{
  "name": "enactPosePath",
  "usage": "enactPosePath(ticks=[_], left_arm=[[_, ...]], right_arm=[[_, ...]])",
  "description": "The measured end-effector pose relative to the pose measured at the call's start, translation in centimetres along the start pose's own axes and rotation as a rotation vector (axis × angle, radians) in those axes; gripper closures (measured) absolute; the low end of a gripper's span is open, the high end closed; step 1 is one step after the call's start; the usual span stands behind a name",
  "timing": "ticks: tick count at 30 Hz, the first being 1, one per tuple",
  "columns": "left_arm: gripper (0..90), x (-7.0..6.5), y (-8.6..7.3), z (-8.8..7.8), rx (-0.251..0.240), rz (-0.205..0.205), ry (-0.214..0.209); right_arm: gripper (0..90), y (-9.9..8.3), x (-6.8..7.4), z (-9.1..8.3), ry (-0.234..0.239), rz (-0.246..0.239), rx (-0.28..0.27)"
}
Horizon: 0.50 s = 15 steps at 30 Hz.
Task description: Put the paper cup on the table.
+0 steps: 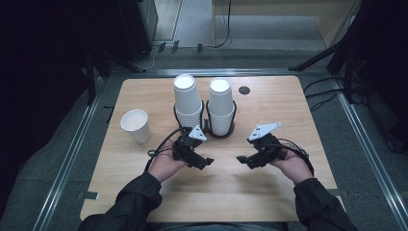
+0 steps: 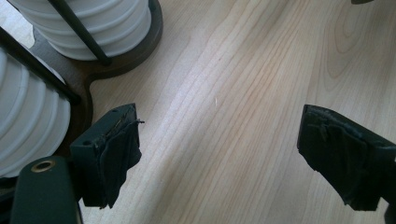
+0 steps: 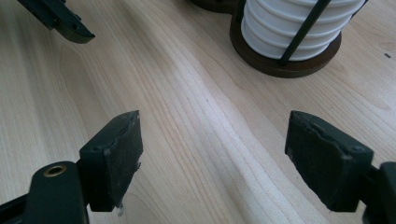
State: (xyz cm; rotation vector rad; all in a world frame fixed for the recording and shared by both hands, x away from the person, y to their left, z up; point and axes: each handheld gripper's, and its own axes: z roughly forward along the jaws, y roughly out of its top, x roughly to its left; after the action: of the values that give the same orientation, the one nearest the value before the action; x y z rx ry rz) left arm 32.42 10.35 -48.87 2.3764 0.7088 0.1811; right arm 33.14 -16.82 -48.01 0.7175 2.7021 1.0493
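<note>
Two tall stacks of upside-down white paper cups, the left stack (image 1: pixel 187 101) and the right stack (image 1: pixel 221 106), stand in a dark wire holder (image 1: pixel 208 129) at the table's middle back. A single white cup (image 1: pixel 136 125) stands upright to their left. My left gripper (image 1: pixel 207 162) lies low over the wood in front of the holder, open, with bare table between its jaws (image 2: pixel 219 154). My right gripper (image 1: pixel 242 160) faces it from the right, also open and empty (image 3: pixel 215 158). In the left gripper view the cup stacks (image 2: pixel 28 116) and the holder base (image 2: pixel 156 28) sit close at the left.
The wooden table (image 1: pixel 269 187) has a small black round grommet (image 1: pixel 244 90) behind the right stack. In the right gripper view a cup stack (image 3: pixel 289 23) on its dark base (image 3: pixel 289 67) is ahead at the right, and the other gripper's jaw (image 3: pixel 63 21) shows at top left.
</note>
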Motion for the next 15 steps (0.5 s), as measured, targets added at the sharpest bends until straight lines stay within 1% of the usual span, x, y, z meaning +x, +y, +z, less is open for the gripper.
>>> enactPosePath(ticks=[5, 7, 10, 15], left_arm=[[13.4, 0.04, -0.08, -0.12, -0.005, -0.004, 0.0], [13.4, -0.01, -0.08, -0.07, -0.002, 0.0, 0.0], [13.4, -0.02, -0.08, -0.05, -0.002, 0.001, -0.002], [13.4, 0.01, -0.17, -0.08, 0.0, 0.002, -0.002]], right_arm=[[19.2, 0.04, 0.02, 0.04, 0.001, -0.002, 0.003], [19.2, 0.04, 0.03, 0.09, 0.001, -0.017, 0.01], [19.3, 0.01, 0.06, 0.11, 0.0, -0.027, 0.012], [19.2, 0.01, 0.04, 0.07, 0.0, -0.025, 0.01]])
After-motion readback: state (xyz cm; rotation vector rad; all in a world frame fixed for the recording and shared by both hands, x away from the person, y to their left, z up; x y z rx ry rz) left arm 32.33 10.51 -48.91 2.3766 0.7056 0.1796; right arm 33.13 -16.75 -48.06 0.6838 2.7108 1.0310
